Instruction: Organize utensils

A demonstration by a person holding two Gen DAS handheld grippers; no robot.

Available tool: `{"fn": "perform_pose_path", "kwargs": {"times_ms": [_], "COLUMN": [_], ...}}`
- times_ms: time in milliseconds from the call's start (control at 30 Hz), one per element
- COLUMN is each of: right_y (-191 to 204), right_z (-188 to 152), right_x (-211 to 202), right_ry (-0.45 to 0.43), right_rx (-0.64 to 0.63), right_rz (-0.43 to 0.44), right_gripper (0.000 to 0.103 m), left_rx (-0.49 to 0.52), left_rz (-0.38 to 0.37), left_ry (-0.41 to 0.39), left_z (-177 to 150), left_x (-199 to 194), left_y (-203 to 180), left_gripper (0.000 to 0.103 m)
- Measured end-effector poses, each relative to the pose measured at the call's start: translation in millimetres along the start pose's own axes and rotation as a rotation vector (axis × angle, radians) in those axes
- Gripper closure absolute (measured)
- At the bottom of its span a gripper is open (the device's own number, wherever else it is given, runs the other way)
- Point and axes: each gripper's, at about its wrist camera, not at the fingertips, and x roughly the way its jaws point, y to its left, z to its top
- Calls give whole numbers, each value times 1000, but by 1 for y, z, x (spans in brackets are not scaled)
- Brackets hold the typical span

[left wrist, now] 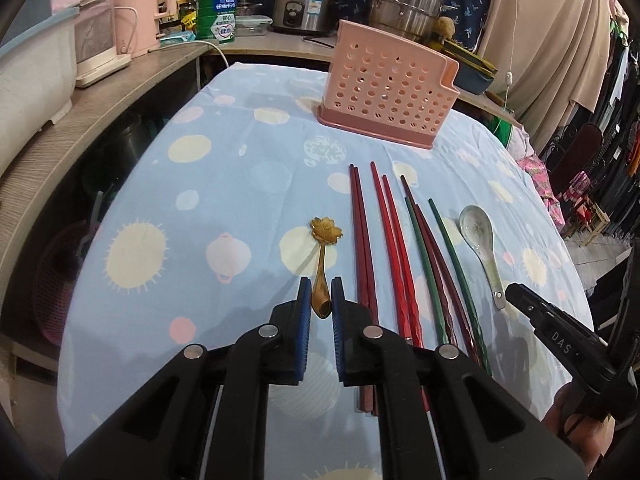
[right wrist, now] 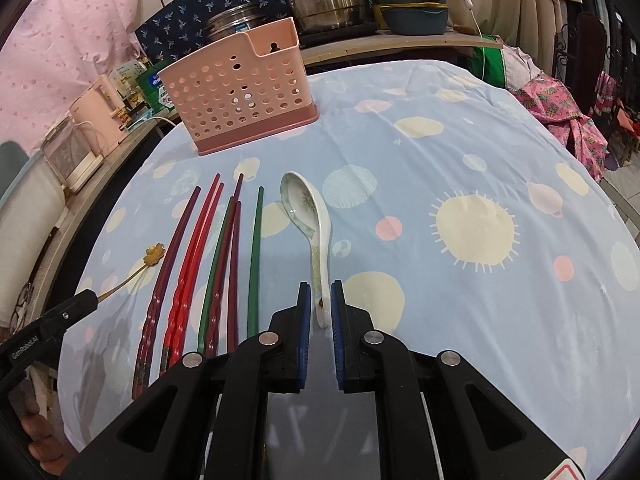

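The left gripper (left wrist: pixel 320 294) is closed on the handle of the gold flower spoon (left wrist: pixel 325 256), ready to carry it to the pink utensil holder (left wrist: pixel 386 84) far ahead. The right gripper (right wrist: pixel 320 300) has its jaws around the ceramic spoon (right wrist: pixel 310 220) handle, but contact is unclear. Chopsticks (left wrist: pixel 394 252) lie between both grippers. The gripper bodies read "DAS" and "GenRobot.AI".
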Motion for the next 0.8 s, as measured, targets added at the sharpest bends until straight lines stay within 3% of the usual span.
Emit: {"fn": "perform_pose_path", "kwargs": {"times_ms": [67,233,367,633,667,800], "right_y": [-2,-5,-3,0,-1,0], "right_z": [2,2,2,5,7,12], "right_x": [5,21,19,-12,-16,-32], "right_ry": [14,51,49,-9,-18,-58], "right_rx": [8,15,2,12,15,9], "right_rz": [4,14,15,29,31,24], "right_gripper": [78,78,95,97,97,102], "left_rx": [-1,-9,-5,1,4,13], "left_rz": [8,14,18,25,26,29], "left_ry": [-2,4,-8,-42,-50,-72], "left_z": [-1,-3,-1,6,7,13], "left_x": [-1,-1,-6,-22,-25,-36], "left_y": [1,4,4,5,5,4], "left_gripper": [93,94,94,95,102,102]}}
